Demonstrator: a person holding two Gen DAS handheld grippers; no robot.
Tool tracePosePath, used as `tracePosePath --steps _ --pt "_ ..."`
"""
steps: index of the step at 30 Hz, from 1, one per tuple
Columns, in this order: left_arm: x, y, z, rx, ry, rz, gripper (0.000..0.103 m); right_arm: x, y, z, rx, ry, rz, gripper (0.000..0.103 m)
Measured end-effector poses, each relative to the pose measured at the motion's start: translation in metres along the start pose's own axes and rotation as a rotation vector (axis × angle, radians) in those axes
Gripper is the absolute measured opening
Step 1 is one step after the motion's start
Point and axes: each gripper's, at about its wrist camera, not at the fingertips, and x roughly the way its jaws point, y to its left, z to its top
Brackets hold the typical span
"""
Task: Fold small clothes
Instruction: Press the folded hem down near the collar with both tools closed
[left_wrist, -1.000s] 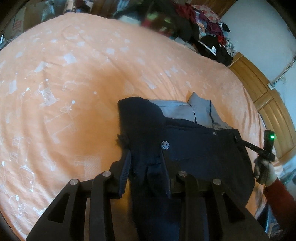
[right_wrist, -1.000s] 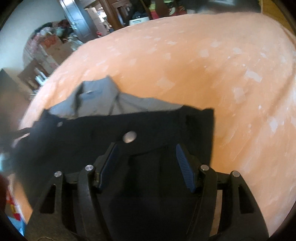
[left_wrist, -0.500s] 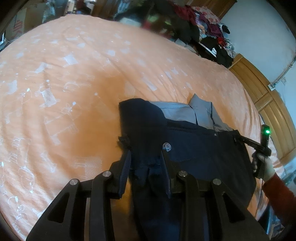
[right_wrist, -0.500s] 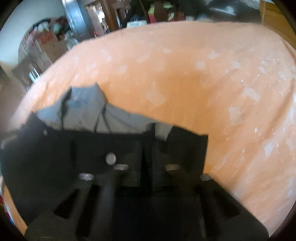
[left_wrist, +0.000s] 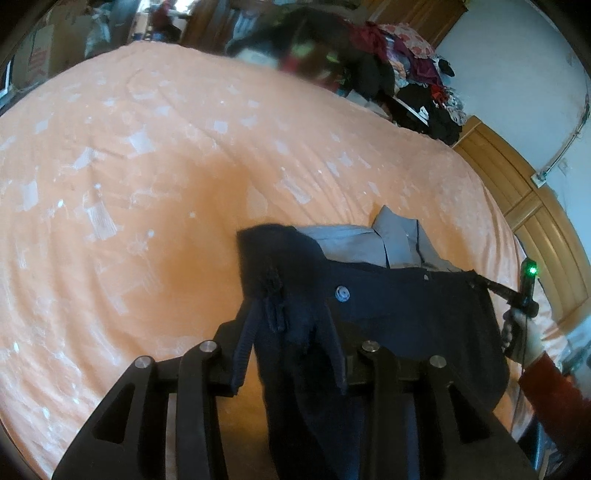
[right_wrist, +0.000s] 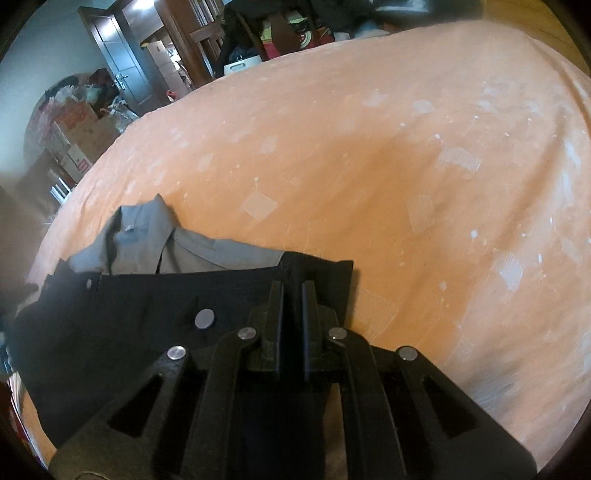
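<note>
The orange bed (left_wrist: 155, 177) carries dark navy trousers (left_wrist: 399, 314) laid over a grey shirt (right_wrist: 155, 243) near its edge. Only the left view shows the person's red sleeve (left_wrist: 554, 391) and the right claw (left_wrist: 480, 284) pinching one waistband corner; the right view shows its fingers pressed together on that fabric. The left claw (left_wrist: 291, 332) stands parted around the bunched opposite corner, beside the metal button (left_wrist: 342, 294).

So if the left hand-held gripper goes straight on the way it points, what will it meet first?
The dark trousers: their waistband corner already sits between its fingers. Beyond that, probably the orange bedsheet, though depth is unclear.
</note>
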Motion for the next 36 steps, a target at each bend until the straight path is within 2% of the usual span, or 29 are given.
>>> tracePosePath --steps 3,5,9,18,22,24,26,32,36 --pt "0.007 -0.004 0.01 0.029 0.05 -0.03 0.037 -0.003 -0.002 0.002 0.014 -0.012 0.014 0.007" --pt "0.021 -0.009 0.013 0.067 0.109 0.006 0.037 -0.002 -0.003 0.001 0.013 -0.008 0.018 0.007" --pt "0.039 -0.015 0.011 0.11 0.15 0.055 0.037 -0.001 -0.008 -0.005 0.04 0.0 0.047 0.008" --pt "0.04 -0.015 0.01 0.115 0.099 0.136 0.037 0.001 -0.001 -0.006 0.002 0.023 0.057 0.011" --pt "0.046 -0.019 0.005 0.135 0.119 0.109 0.037 0.001 0.0 -0.007 -0.005 0.03 0.053 0.013" --pt "0.047 -0.026 0.004 0.163 0.113 0.112 0.018 0.001 0.001 -0.007 -0.006 0.028 0.051 0.013" --pt "0.047 -0.029 0.002 0.179 0.104 0.119 0.011 0.0 0.001 -0.007 -0.01 0.021 0.045 0.012" --pt "0.035 -0.033 0.002 0.184 0.045 0.131 0.005 -0.012 0.004 -0.003 -0.027 -0.021 0.048 0.007" --pt "0.018 -0.034 0.027 0.175 -0.018 0.108 0.005 -0.028 0.003 0.015 -0.017 -0.072 0.091 0.007"
